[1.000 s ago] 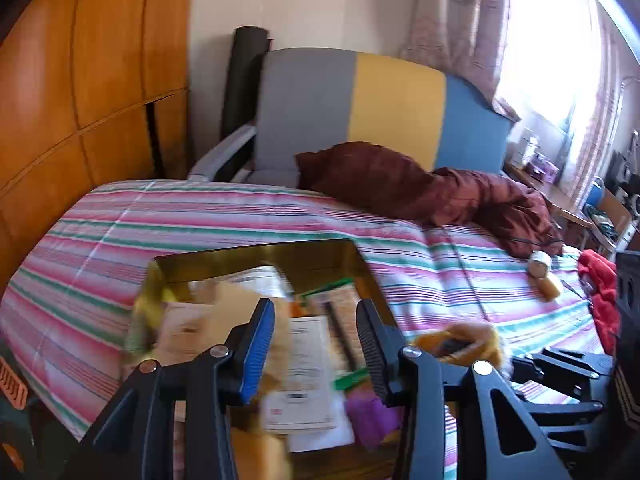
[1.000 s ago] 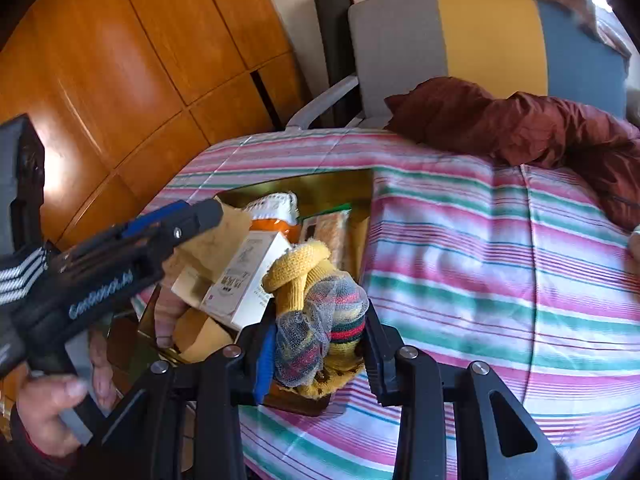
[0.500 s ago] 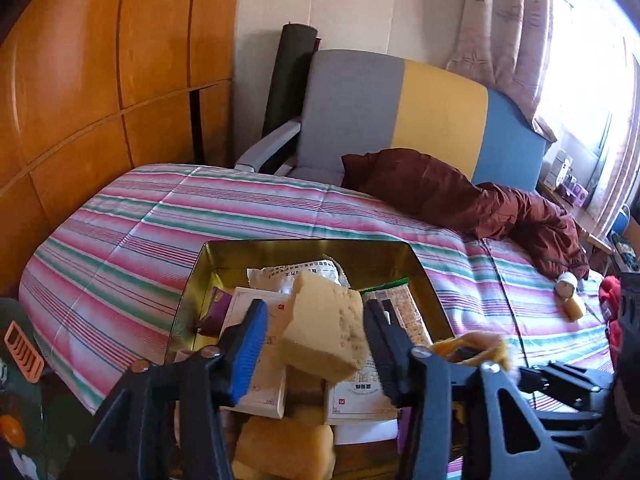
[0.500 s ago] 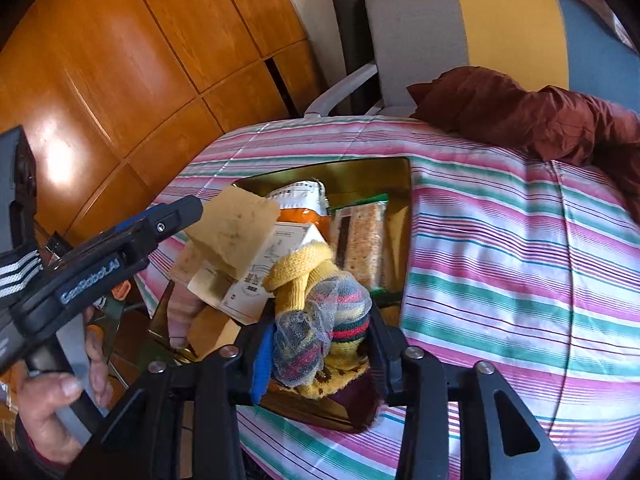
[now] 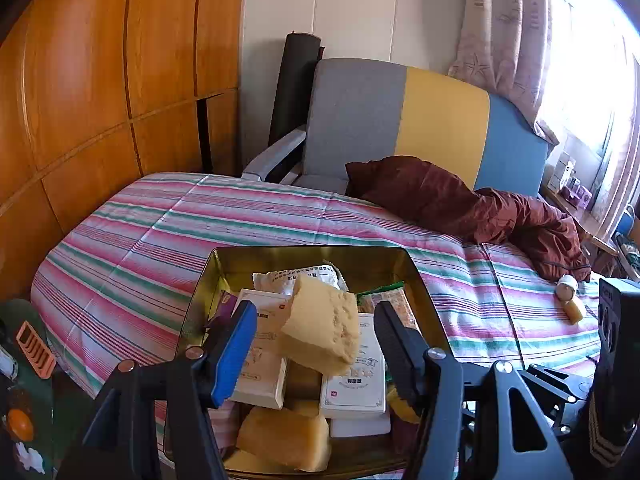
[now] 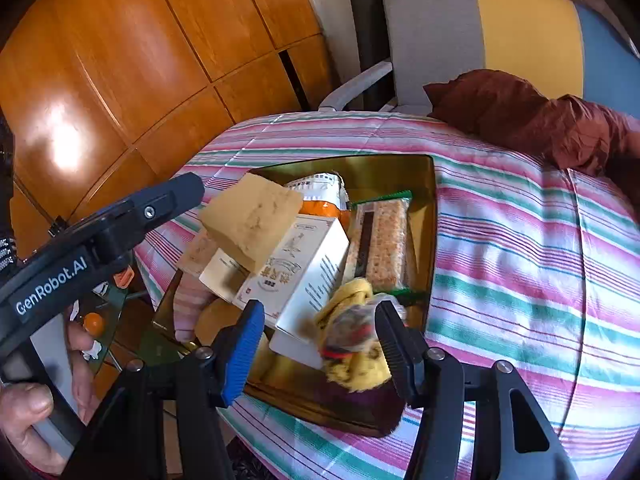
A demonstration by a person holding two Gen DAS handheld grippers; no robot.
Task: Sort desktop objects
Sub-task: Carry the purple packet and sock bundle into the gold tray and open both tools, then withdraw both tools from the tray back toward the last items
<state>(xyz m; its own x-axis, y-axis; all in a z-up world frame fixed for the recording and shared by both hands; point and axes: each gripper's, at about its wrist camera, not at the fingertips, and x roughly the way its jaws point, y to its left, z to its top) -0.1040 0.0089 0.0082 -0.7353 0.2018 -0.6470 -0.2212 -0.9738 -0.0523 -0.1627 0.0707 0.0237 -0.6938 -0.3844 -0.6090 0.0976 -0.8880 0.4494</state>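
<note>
Since the earlier frame, we find both grippers' fingers parting: the left gripper (image 5: 316, 344) frees a yellow sponge (image 5: 320, 324), the right gripper (image 6: 318, 340) a knitted bundle (image 6: 352, 336), both over the gold tin (image 5: 416, 276) on the bed (image 5: 140, 232). We advise withdrawing only once each piece drops clear.

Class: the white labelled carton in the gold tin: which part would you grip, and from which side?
Probably take the white carton by its long narrow sides, pinched across its width from above near the closer end: its broad label face points up and a yellow sponge overlaps the far corner.
</note>
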